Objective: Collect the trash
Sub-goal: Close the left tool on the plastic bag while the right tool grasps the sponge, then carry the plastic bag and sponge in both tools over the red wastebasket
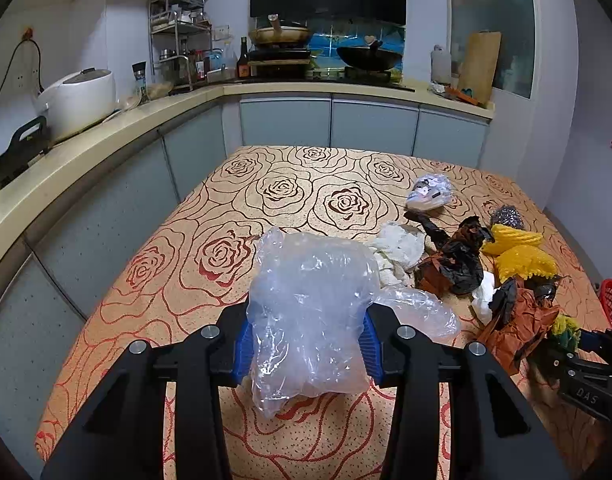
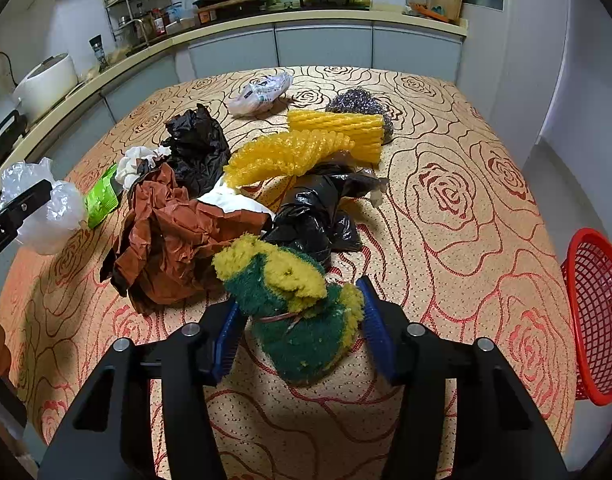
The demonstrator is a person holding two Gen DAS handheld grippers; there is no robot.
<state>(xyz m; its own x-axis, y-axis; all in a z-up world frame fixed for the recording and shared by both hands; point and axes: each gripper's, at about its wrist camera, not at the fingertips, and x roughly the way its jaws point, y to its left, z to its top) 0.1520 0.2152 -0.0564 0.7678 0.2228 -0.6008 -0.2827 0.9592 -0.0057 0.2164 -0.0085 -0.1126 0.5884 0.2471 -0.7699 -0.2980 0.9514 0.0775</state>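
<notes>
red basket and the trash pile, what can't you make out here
- Red basket: cut off by the right edge in the right wrist view; its contents cannot be seen.
- Green wrapper: print too small to read.
- Left gripper: clear plastic bag hides the pads' contact.

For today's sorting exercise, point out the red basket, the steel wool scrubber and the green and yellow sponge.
red basket [image 2: 598, 312], right wrist view, mesh wall
steel wool scrubber [image 2: 356, 101], right wrist view, top of the ball
green and yellow sponge [image 2: 293, 308], right wrist view, green middle
</notes>
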